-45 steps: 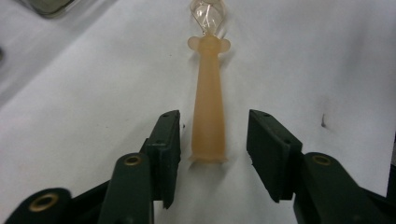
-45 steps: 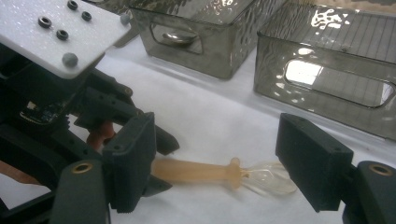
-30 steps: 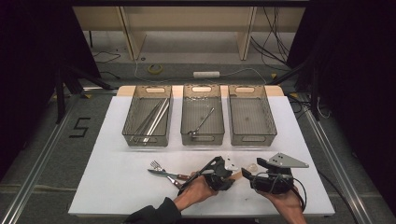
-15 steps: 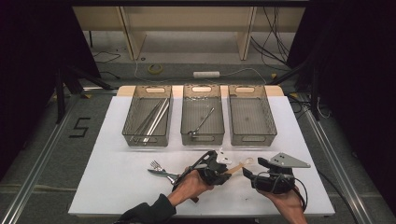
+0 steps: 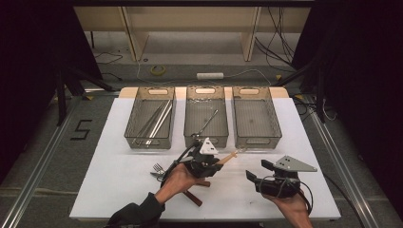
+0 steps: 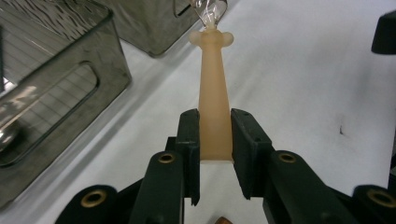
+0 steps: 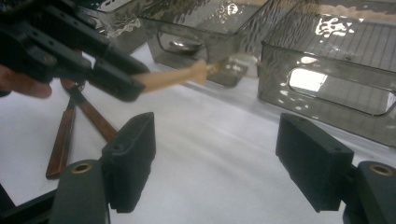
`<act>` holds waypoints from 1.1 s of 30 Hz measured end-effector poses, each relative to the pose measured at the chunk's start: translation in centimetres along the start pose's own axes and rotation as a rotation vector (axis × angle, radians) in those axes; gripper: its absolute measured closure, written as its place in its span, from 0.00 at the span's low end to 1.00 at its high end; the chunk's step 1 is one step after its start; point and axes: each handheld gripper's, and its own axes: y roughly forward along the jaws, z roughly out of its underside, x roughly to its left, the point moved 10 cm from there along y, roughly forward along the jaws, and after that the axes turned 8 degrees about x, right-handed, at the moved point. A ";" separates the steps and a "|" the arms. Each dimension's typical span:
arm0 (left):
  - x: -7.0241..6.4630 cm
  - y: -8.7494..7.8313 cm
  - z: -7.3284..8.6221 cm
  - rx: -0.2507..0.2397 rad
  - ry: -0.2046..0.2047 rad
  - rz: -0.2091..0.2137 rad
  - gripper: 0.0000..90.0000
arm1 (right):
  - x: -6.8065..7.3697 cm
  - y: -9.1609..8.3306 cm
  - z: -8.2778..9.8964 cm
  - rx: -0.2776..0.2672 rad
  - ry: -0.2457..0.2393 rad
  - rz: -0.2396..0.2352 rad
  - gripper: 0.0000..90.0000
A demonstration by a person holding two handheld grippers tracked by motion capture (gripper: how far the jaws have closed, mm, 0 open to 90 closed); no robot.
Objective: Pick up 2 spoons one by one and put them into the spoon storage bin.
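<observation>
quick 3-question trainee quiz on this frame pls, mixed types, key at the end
1. True or false: the left gripper is shut on a cream utensil handle.
2. How many grey bins stand in a row on the white table? A) two B) three C) four
3. Fill in: the right gripper has its jaws ____ with nothing between them.

Key: 1 true. 2 B: left bin, middle bin, right bin. 3 open.
</observation>
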 end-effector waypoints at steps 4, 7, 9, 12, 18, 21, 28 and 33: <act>0.7 -0.7 -0.3 -0.023 -0.022 -0.010 0.82 | 0.1 0.0 0.1 0.005 -0.004 -0.004 0.33; 1.4 -1.2 -0.5 -0.039 -0.039 -0.017 0.82 | 0.2 0.2 0.2 0.011 -0.009 -0.010 0.33; 1.8 -1.6 -0.7 -0.052 -0.049 -0.022 0.82 | 0.3 0.2 0.2 0.011 -0.011 -0.011 0.33; 2.6 -2.1 -0.9 -0.076 -0.078 -0.023 0.82 | 0.4 0.3 0.2 0.016 -0.009 -0.015 0.32; 4.3 -3.5 -1.2 -0.116 -0.120 -0.042 0.81 | 0.6 0.3 0.1 0.001 -0.009 -0.025 0.26; 5.1 -4.2 -1.5 -0.139 -0.140 -0.053 0.81 | 0.8 0.2 -0.1 -0.005 -0.012 -0.026 0.24; 7.0 -5.2 -1.8 -0.172 -0.191 -0.075 0.81 | 0.9 0.2 -0.1 -0.005 -0.010 -0.023 0.20; 8.6 -5.3 -2.1 -0.185 -0.242 -0.093 0.81 | 1.0 0.1 -0.2 -0.017 -0.004 -0.032 0.19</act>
